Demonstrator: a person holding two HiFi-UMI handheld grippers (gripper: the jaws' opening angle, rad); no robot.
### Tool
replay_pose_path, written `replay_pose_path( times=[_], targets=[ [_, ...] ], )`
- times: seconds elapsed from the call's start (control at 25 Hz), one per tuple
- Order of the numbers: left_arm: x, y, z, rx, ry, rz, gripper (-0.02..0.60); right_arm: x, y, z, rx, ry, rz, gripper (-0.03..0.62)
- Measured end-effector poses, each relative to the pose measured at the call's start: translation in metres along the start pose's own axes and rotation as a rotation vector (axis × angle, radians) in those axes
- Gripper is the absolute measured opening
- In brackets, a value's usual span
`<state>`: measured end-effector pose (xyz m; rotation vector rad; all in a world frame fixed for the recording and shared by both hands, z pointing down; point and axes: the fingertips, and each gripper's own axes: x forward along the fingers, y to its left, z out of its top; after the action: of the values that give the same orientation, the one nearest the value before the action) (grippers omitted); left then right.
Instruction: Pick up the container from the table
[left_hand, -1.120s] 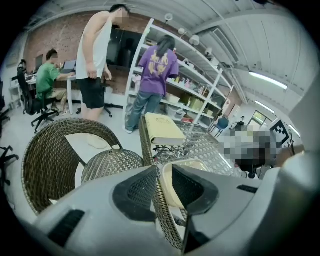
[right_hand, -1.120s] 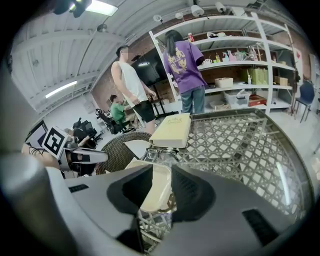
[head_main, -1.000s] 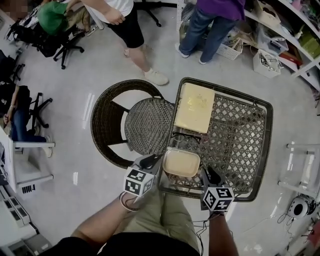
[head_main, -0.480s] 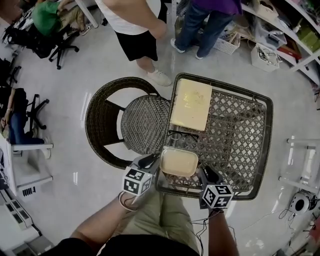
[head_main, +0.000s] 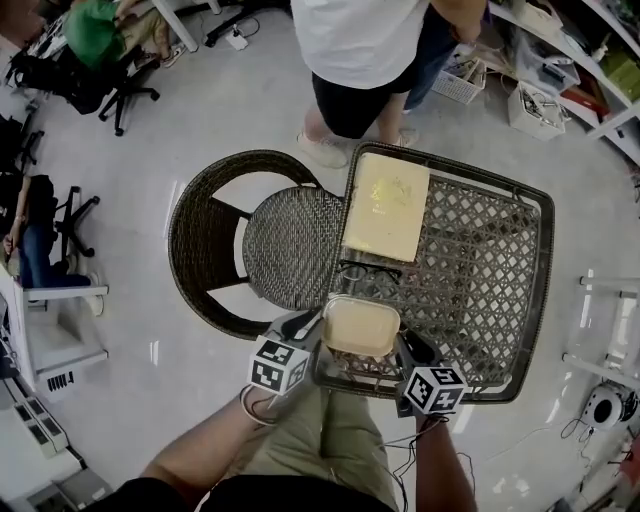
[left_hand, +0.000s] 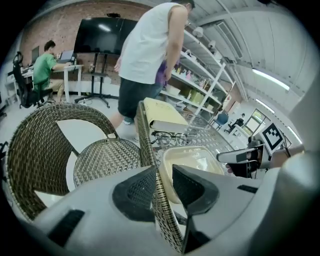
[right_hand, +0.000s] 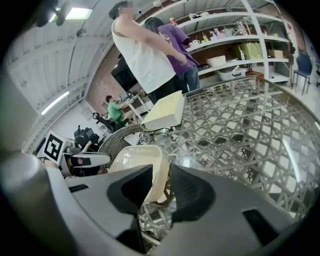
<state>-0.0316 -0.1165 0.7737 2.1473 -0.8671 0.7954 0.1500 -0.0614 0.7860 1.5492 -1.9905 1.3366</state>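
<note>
Cream plastic container (head_main: 360, 326) sits at the table's (head_main: 541, 290) near edge. Our left gripper (head_main: 303, 328) and right gripper (head_main: 408, 347) each pinch a side wall, jaws nearly together. We judge the grasp set; next, lift both level.

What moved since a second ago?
The person in the white shirt walked over to the table's far edge. The container, the left gripper and the right gripper at its sides, the yellow pad and the glasses stayed put.
</note>
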Motion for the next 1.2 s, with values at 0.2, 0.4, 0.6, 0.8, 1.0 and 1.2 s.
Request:
replay_pose_path(
  times=[0.2,0.4,0.6,0.8,1.0,1.2],
  targets=[
    [0.004,-0.002,-0.003,-0.004,0.007,-0.011,0.086,0.008,0.001,-0.007,0.038,0.029,0.027,0.098],
    [0.008,-0.004,-0.003,-0.003,0.009,-0.016,0.089,0.013,0.002,-0.011,0.111,0.031,0.058,0.085],
    [0.009,-0.001,-0.005,-0.001,0.020,-0.011,0.094,0.013,0.005,-0.010,0.126,0.035,0.057,0.054],
    [0.013,-0.002,-0.011,-0.025,0.027,-0.041,0.100,0.012,0.005,-0.011,0.116,0.032,0.041,0.049],
    [0.015,-0.004,-0.010,-0.120,0.028,-0.126,0.084,0.012,0.006,-0.011,0.132,0.022,0.041,0.047],
    [0.019,-0.006,-0.009,-0.182,0.040,-0.213,0.066,0.014,0.004,-0.012,0.160,0.033,0.054,0.046]
  ],
)
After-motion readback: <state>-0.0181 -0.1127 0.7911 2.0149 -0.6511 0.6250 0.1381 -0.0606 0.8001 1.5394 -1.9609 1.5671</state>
